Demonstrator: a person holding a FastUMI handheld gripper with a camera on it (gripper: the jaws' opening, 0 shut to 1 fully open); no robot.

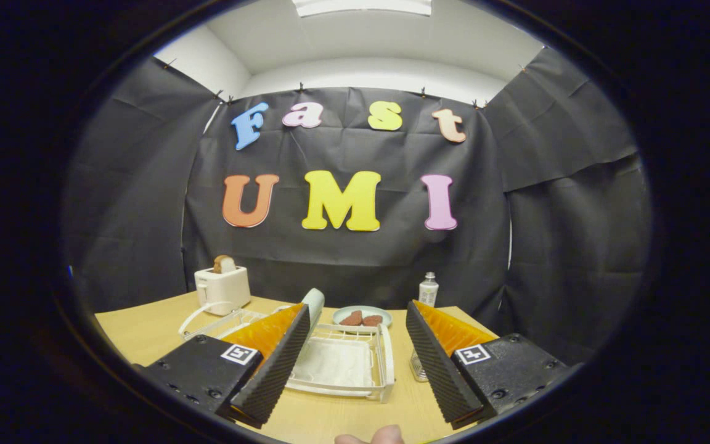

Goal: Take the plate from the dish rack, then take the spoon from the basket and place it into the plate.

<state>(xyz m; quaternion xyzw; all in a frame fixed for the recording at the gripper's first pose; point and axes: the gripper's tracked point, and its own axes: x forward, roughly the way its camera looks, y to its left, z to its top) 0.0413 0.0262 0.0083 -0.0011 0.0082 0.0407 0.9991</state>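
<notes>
A white wire dish rack (386, 361) sits on the wooden table (145, 333), just ahead of my fingers and mostly between them. A pale plate (316, 301) stands on edge at the rack's far left, partly hidden behind my left fingertip. My gripper (358, 311) is open wide above the table's near edge, with nothing between its fingers. Beside the rack, a small mesh basket (417, 367) peeks out from behind my right finger (438, 364), which hides its contents.
A white toaster (222, 288) holding a slice of bread stands at the far left. Beyond the rack lies a second plate (362, 316) with reddish-brown pieces, and a small bottle (428, 288) stands to its right. A person's fingertip (372, 436) shows below the fingers.
</notes>
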